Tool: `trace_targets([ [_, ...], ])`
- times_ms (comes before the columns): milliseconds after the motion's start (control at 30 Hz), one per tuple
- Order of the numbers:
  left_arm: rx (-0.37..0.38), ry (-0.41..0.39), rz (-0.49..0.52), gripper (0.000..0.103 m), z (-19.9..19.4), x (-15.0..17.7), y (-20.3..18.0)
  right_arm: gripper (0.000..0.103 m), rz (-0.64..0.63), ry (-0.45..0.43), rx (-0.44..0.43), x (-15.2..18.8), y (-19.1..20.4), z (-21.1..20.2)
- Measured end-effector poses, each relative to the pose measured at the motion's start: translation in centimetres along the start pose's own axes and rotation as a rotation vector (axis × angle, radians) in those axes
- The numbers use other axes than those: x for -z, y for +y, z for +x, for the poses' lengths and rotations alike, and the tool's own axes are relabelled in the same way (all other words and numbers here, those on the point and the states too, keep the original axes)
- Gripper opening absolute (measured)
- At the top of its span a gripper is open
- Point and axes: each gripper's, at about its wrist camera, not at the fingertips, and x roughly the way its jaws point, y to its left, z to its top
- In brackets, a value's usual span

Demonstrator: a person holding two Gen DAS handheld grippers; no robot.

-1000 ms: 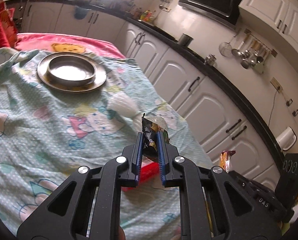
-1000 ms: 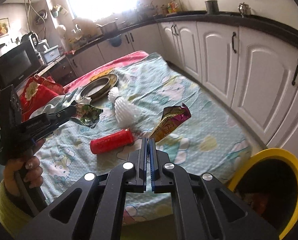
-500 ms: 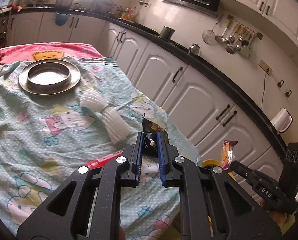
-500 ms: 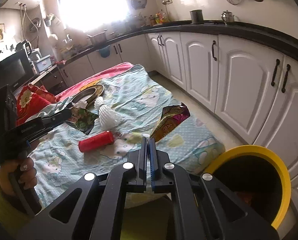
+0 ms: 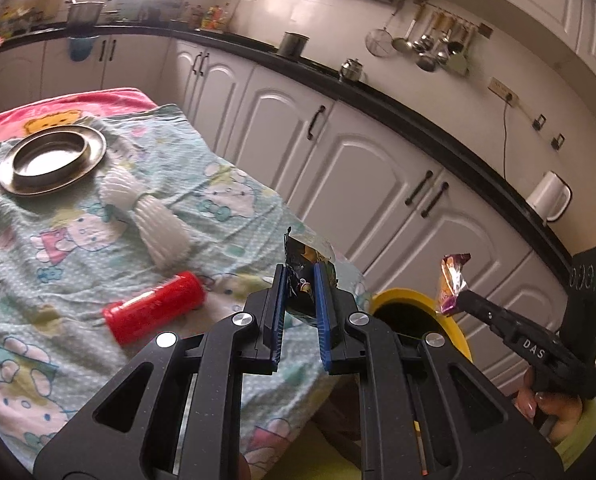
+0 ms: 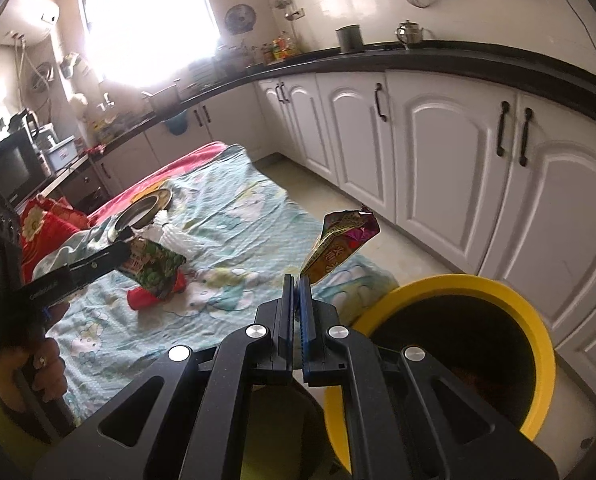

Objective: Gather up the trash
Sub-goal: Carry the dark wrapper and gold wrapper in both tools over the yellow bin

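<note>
- Left tongs (image 5: pixel 300 294) clamped on a dark crumpled wrapper (image 5: pixel 304 264), held in the air above the near edge of the bench, same grip as 1 s ago.
- Right tongs (image 6: pixel 295 300) pressed together on the lower tip of a gold-and-purple wrapper (image 6: pixel 344 242), standing up and tilted right, unchanged in grip from 1 s ago.
- Yellow bin (image 6: pixel 538 332) now much larger in the right wrist view than 1 s ago, just right of the right tongs, with dark inside and some reddish trash at the bottom.
- Yellow bin rim (image 5: pixel 402 294) newly visible in the left wrist view, just beyond the left tongs; hidden there 1 s ago.
- Gold-and-purple wrapper (image 5: pixel 452 282) seen from the left wrist hanging near the bin rim, closer than 0.5 s ago.
- Red cylinder (image 5: pixel 153 312) lying on its side on the cartoon-print cloth (image 5: pixel 57 260), beside a white ribbed piece (image 5: pixel 157 228); both in place as before.
- Steel plate (image 5: pixel 51 158) further back on the cloth, with a steel bowl in it.
</note>
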Motion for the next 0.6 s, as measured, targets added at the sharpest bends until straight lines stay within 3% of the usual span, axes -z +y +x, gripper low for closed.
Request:
trace_targets([
  [600, 0.063, 0.084, 0.142, 0.009, 3.0, 2.6, -6.3, 0.003, 0.072, 0.005, 0.077, 2.0, -5.1, -1.3],
])
